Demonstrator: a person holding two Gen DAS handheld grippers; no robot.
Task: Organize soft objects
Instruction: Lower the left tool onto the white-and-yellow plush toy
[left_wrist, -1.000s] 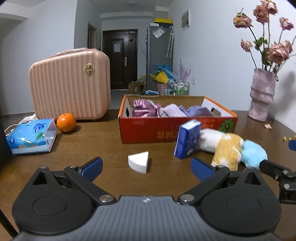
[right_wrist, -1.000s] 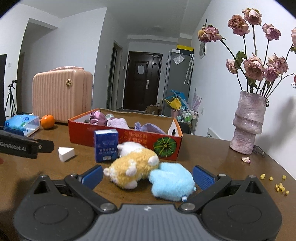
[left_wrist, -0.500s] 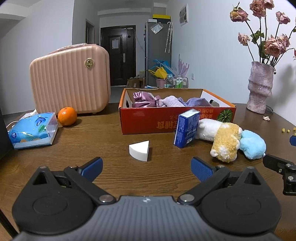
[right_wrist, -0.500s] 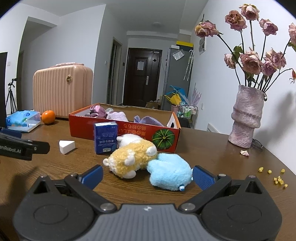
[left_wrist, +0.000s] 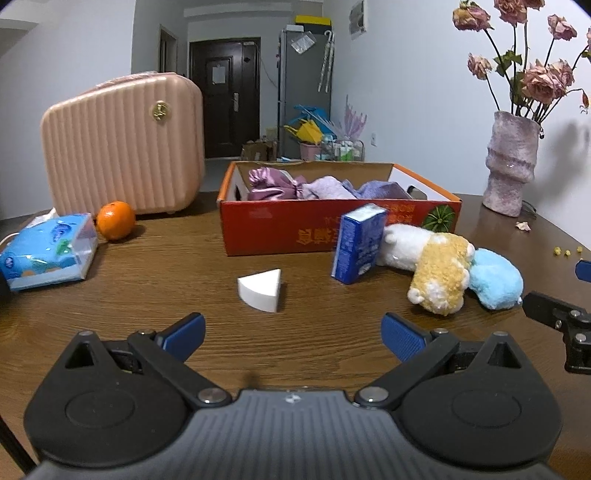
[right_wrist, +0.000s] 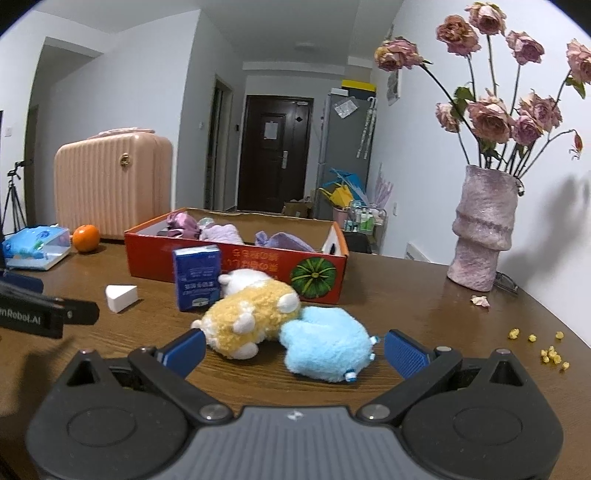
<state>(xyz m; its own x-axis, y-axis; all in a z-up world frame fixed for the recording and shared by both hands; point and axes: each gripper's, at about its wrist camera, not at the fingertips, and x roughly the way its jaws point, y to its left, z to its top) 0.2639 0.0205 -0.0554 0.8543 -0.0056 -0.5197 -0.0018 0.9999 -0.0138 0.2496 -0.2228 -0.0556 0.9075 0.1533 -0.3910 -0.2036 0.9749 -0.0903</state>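
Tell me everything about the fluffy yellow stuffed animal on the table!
The fluffy yellow-and-white plush animal lies on its side on the brown wooden table, in front of the red cardboard box. Its fur looks curly and soft, with small white ears and paws and a white part behind. It presses against the light blue plush toy and sits close beside the upright blue carton. The right gripper is open, and its fingers aren't touching it.

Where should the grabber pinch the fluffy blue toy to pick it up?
Probably pinch the blue plush toy across its rounded middle, coming from the near side, where the open right hand-held gripper already faces it. Its far-left side touches the yellow plush toy.
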